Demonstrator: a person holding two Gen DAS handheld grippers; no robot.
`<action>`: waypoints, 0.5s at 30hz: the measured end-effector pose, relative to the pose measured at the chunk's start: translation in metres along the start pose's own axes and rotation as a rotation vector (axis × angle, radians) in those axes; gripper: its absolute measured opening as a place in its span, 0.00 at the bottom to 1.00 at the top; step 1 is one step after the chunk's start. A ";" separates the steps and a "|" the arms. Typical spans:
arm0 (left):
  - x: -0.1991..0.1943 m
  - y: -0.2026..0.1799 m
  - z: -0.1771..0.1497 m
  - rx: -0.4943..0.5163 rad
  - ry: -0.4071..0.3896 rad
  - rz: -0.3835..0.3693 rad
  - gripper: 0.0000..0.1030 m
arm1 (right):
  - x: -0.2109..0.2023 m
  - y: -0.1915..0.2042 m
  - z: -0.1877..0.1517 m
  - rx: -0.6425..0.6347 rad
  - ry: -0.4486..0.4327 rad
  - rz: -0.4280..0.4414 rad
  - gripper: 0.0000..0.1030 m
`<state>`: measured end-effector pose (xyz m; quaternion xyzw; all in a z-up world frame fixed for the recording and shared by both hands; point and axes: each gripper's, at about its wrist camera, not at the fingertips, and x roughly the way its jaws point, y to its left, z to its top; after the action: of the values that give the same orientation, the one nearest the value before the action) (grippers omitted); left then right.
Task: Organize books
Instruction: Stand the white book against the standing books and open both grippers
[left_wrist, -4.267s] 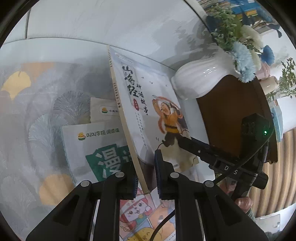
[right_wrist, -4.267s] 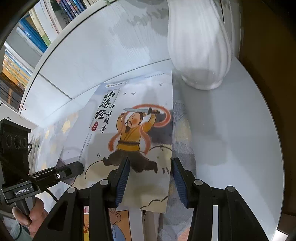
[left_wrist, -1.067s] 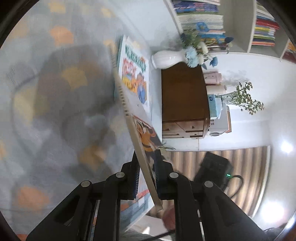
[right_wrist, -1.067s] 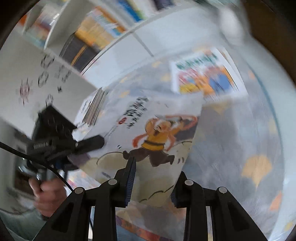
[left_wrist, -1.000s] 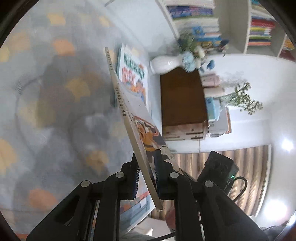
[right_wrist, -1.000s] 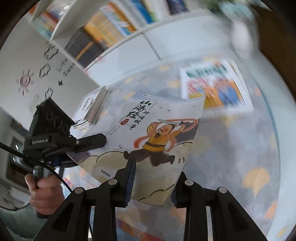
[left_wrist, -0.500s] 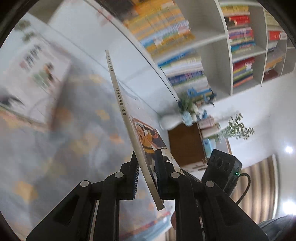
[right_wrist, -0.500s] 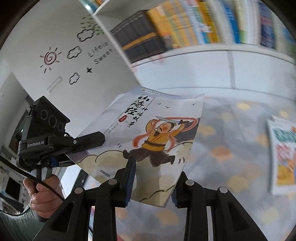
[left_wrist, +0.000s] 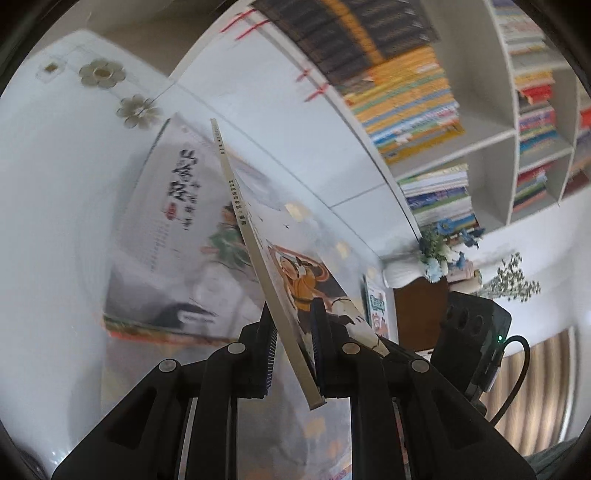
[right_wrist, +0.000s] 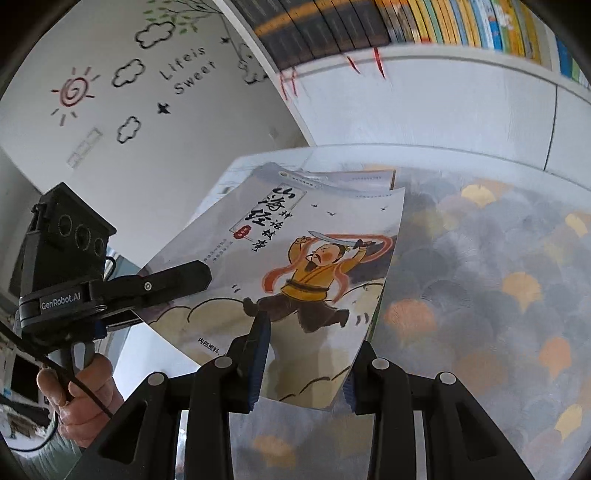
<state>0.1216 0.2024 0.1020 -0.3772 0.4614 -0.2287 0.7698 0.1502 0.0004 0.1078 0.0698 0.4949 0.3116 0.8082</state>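
A thin book with a yellow-clad cartoon warrior on its cover (right_wrist: 314, 266) hangs in the air between both grippers. My left gripper (left_wrist: 293, 354) is shut on its spine edge (left_wrist: 258, 266), which runs up and away from the jaws. My right gripper (right_wrist: 304, 369) is shut on the cover's lower edge. In the right wrist view the left gripper (right_wrist: 177, 277) clamps the book's left side, with a person's hand (right_wrist: 77, 387) on its grip. Below and behind the held book lies a stack of similar books (left_wrist: 173, 229), whose far edges (right_wrist: 332, 175) peek out past it.
White shelves packed with books (left_wrist: 406, 103) run along the back wall. A grey cloth with orange and yellow fan patterns (right_wrist: 498, 277) covers the table. Far off stand a white vase of flowers (left_wrist: 402, 275), a brown cabinet (left_wrist: 417, 306) and another flat book (left_wrist: 376, 306).
Both hands have carried the book sideways away from the vase end, over the patterned cloth. The stack of similar books has come into view right behind it. Both grips have held.
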 end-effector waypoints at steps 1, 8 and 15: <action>0.001 0.008 0.003 -0.007 0.004 -0.003 0.13 | 0.005 0.000 0.002 0.005 0.005 -0.009 0.33; 0.012 0.042 0.021 -0.050 0.017 -0.006 0.11 | 0.033 -0.001 0.020 0.012 0.035 -0.036 0.33; 0.014 0.066 0.022 -0.031 0.032 0.119 0.11 | 0.070 -0.017 0.013 0.074 0.125 -0.054 0.36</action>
<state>0.1484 0.2410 0.0484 -0.3573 0.4987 -0.1811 0.7687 0.1907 0.0296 0.0538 0.0666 0.5571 0.2748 0.7808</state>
